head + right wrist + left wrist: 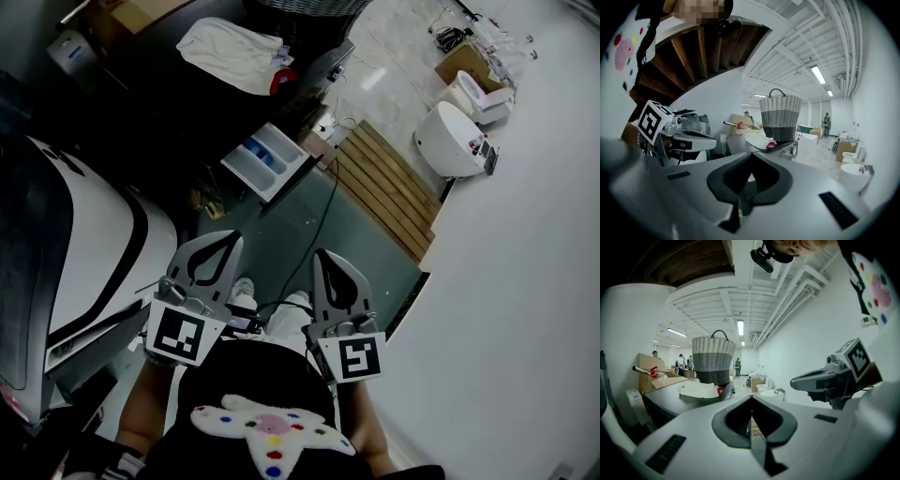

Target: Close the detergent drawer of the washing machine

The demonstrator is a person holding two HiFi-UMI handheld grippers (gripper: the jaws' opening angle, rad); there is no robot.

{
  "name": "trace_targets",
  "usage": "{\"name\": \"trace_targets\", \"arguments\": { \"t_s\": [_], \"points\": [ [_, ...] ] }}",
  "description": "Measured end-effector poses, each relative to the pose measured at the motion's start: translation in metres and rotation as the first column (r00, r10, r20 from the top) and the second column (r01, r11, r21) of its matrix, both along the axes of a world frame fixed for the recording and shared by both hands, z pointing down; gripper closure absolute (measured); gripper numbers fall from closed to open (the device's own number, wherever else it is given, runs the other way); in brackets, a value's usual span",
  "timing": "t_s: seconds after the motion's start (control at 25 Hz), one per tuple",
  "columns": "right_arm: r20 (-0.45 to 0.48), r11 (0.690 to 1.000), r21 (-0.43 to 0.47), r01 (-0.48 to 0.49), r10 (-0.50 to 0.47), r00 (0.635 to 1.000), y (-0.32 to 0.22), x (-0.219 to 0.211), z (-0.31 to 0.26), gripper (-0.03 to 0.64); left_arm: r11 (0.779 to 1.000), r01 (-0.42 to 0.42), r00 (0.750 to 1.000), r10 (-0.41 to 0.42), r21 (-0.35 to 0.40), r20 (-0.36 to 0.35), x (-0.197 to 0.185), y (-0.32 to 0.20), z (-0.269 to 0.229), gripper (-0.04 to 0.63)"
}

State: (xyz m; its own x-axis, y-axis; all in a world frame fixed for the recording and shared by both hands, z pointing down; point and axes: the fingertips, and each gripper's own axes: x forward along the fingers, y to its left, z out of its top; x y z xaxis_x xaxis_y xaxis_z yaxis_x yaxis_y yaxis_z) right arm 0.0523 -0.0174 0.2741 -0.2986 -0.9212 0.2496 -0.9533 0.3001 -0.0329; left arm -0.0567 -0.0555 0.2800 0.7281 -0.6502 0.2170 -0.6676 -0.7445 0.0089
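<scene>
The detergent drawer (270,161) stands pulled out from the dark washing machine (169,112), showing white and blue compartments. My left gripper (221,236) and right gripper (324,255) are held side by side well short of the drawer, above the grey floor. Both point toward it, and both are shut with nothing between their fingers. In the left gripper view the shut left gripper (751,401) faces the machine's top (675,399), and the right gripper (834,376) shows beside it. The right gripper view shows the shut right gripper (752,157) with the left gripper (682,136) at its left.
A white cloth (230,52) and a wicker basket (712,363) sit on the machine's top. A large white curved appliance (94,244) stands at the left. A wooden slatted board (389,187), white toilets (455,136) and a cardboard box (466,61) lie at the right. A cable crosses the floor.
</scene>
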Motion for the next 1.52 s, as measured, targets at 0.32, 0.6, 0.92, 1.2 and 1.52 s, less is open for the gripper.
{"name": "trace_targets", "arguments": {
  "t_s": [0.32, 0.6, 0.92, 1.2, 1.52],
  "points": [
    [0.001, 0.999, 0.007, 0.038, -0.038, 0.999, -0.007, 0.002, 0.0, 0.614, 1.0, 0.03, 1.0, -0.03, 0.004, 0.003, 0.002, -0.002, 0.001, 0.584],
    [0.007, 0.995, 0.015, 0.102, -0.102, 0.995, -0.011, 0.015, 0.001, 0.614, 0.995, 0.097, 0.995, -0.098, -0.015, -0.006, 0.014, 0.001, 0.003, 0.584],
    [0.01, 0.988, 0.015, 0.154, -0.154, 0.988, -0.008, 0.038, 0.001, 0.614, 0.989, 0.149, 0.989, -0.149, -0.015, -0.01, 0.034, 0.01, -0.001, 0.584],
    [0.025, 0.98, 0.015, 0.198, -0.198, 0.98, -0.009, 0.047, 0.0, 0.614, 0.981, 0.192, 0.981, -0.193, -0.031, -0.027, 0.042, 0.015, -0.003, 0.584],
    [0.046, 0.969, 0.034, 0.243, -0.244, 0.969, -0.01, 0.048, -0.003, 0.614, 0.962, 0.268, 0.961, -0.27, -0.048, -0.056, 0.04, 0.013, -0.005, 0.569]
  ]
}}
